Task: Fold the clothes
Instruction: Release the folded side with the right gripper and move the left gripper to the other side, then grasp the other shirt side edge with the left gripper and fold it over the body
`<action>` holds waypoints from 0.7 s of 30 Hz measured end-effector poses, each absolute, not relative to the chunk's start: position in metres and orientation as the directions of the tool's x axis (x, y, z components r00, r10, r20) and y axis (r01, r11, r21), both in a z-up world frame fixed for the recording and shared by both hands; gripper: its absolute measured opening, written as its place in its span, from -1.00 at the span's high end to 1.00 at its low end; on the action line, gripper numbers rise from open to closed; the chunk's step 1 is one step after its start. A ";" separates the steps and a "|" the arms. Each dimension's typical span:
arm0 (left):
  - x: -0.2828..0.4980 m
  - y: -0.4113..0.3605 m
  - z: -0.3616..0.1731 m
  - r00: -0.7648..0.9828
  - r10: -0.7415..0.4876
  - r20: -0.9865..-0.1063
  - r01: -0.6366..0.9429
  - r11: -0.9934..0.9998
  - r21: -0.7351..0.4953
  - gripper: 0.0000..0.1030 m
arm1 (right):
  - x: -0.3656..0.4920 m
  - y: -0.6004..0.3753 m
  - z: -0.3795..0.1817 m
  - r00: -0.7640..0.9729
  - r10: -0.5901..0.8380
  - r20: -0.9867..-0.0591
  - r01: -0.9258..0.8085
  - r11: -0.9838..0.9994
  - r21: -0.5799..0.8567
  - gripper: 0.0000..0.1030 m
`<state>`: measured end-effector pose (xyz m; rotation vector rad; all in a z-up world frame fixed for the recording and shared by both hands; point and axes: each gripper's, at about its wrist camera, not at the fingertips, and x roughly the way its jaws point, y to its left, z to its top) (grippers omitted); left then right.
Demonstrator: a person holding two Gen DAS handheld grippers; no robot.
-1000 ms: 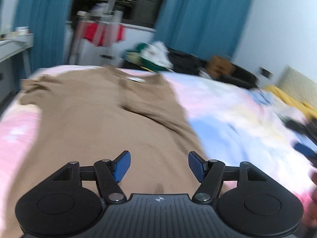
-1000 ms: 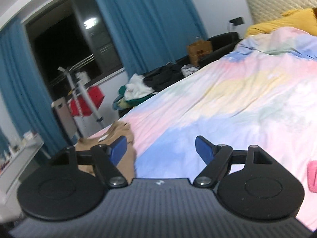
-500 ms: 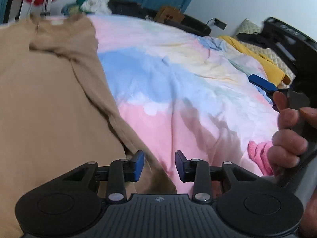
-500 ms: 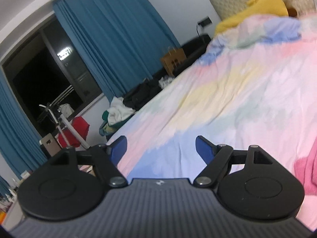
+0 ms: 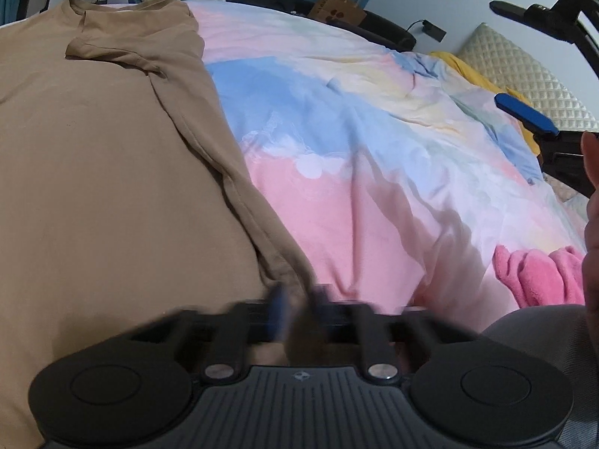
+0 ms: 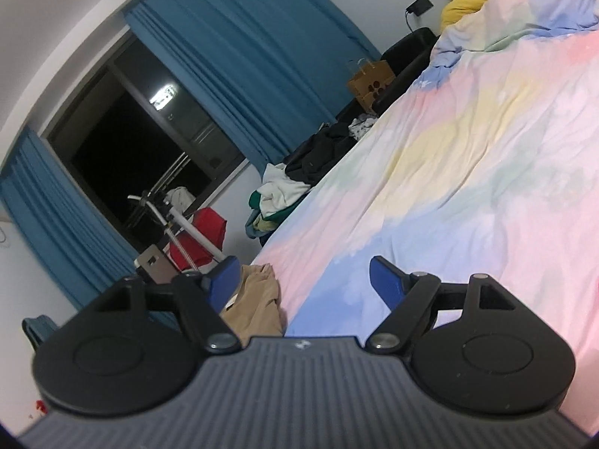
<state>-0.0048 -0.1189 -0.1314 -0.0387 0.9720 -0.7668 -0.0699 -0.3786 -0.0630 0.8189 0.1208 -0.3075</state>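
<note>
The tan short-sleeved cotton T-shirt (image 5: 105,172) lies spread flat on the bed, filling the left half of the left wrist view, collar toward the upper left. Its right sleeve (image 5: 112,46) is already turned inward over the chest; the body shows no further fold. Judged from this, the task is at an early stage: the side folds and the final fold across the length remain.

The left gripper (image 5: 297,308), at the lower centre of the frame and motion-blurred, has its jaws pressed together on the shirt's lower right hem corner; tan fabric shows between the blue pads. The right gripper (image 6: 303,280) has its jaws spread wide with nothing between them, above the bedding. In its view only the shirt's collar end (image 6: 258,295) appears, at the lower left.

Surface: a soft, wrinkled duvet cover in pastel pink, blue and yellow (image 5: 374,149). A pink fleecy item (image 5: 539,277) lies at the right edge. Room: teal curtains (image 6: 239,75) flank a dark window (image 6: 142,149); a heap of clothes (image 6: 284,191) sits beside the bed, and a brown paper bag (image 6: 368,80) stands farther along.
</note>
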 end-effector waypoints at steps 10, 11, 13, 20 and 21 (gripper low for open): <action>0.003 -0.011 -0.050 0.325 -0.734 -0.597 0.415 0.678 -0.607 0.95 | -0.045 -0.374 -0.076 0.955 -0.023 -0.294 0.247 0.610 0.753 -0.53; 0.005 0.000 -0.051 0.335 -0.718 -0.610 0.389 0.695 -0.605 0.95 | -0.040 -0.371 -0.078 0.952 0.018 -0.305 0.231 0.614 0.754 -0.53; 0.011 0.019 -0.056 0.353 -0.681 -0.642 0.344 0.733 -0.587 0.95 | -0.027 -0.361 -0.079 0.935 0.084 -0.345 0.214 0.643 0.735 -0.52; 0.032 0.040 -0.106 0.287 -0.620 -0.731 0.206 0.785 -0.584 0.94 | 0.000 -0.285 -0.068 0.853 0.147 -0.500 0.102 0.894 0.437 -0.33; 0.033 0.040 -0.106 0.279 -0.629 -0.726 0.212 0.778 -0.592 0.94 | 0.001 -0.276 -0.068 0.842 0.159 -0.515 0.080 0.908 0.411 -0.28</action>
